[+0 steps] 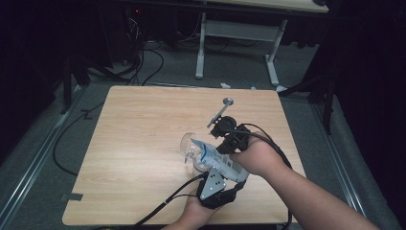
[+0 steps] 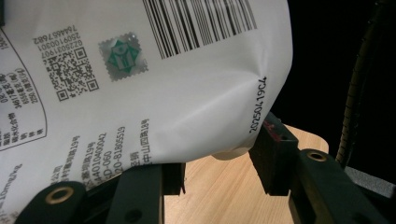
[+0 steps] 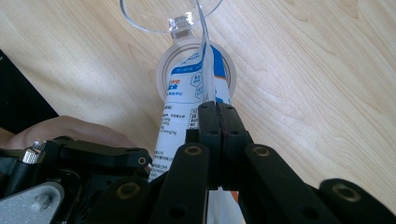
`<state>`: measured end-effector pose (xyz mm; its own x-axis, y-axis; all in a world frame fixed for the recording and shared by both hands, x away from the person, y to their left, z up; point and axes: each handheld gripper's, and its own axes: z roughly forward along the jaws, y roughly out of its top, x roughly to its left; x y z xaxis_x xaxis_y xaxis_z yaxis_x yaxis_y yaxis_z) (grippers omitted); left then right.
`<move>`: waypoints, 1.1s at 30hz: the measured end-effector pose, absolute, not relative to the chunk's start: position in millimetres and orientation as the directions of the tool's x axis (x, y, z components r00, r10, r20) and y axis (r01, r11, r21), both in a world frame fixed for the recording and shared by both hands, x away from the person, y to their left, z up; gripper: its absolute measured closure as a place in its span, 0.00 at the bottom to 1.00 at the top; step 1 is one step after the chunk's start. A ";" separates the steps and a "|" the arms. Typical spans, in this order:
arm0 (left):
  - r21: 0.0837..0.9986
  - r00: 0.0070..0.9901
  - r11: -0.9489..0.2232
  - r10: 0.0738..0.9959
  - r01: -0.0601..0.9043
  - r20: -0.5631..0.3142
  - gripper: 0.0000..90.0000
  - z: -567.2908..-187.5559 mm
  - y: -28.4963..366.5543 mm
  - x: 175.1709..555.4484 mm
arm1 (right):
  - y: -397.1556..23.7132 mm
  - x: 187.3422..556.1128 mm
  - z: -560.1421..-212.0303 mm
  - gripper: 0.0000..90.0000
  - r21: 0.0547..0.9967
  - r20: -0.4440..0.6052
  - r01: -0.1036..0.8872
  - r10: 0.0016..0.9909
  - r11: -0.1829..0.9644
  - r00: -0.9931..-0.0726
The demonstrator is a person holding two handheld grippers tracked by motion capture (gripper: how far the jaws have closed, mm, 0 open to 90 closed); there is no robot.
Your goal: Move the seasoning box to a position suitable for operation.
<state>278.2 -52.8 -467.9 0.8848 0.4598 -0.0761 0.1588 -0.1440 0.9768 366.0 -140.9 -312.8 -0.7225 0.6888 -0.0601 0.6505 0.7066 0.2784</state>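
High view showed a pale wood-grain table with a soft white printed pouch held above its near right part, between two black grippers. The left gripper, with its grey three-cornered plate, came up from below; in the left gripper view its jaws stood partly apart on either side of the pouch's crinkled, barcode-printed bottom, though whether the pads pressed it I could not tell. The right gripper had its jaws closed flat on the pouch's thin upper edge. The pouch's blue-and-white end pointed into a clear, round-rimmed glass on the table. A slim metal spoon lay farther back.
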 end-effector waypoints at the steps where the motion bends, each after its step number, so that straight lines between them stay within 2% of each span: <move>1: 0.977 0.884 -0.146 0.461 0.158 -0.074 0.66 -468.1 -52.7 278.2 | -140.9 366.0 -312.8 1.00 0.278 -0.060 0.650 0.689 0.707 -0.722; 33: 0.978 0.885 -0.132 0.458 0.159 -0.082 0.65 -466.8 -51.3 277.5 | -137.4 368.2 -312.4 1.00 0.274 -0.068 0.649 0.687 0.710 -0.723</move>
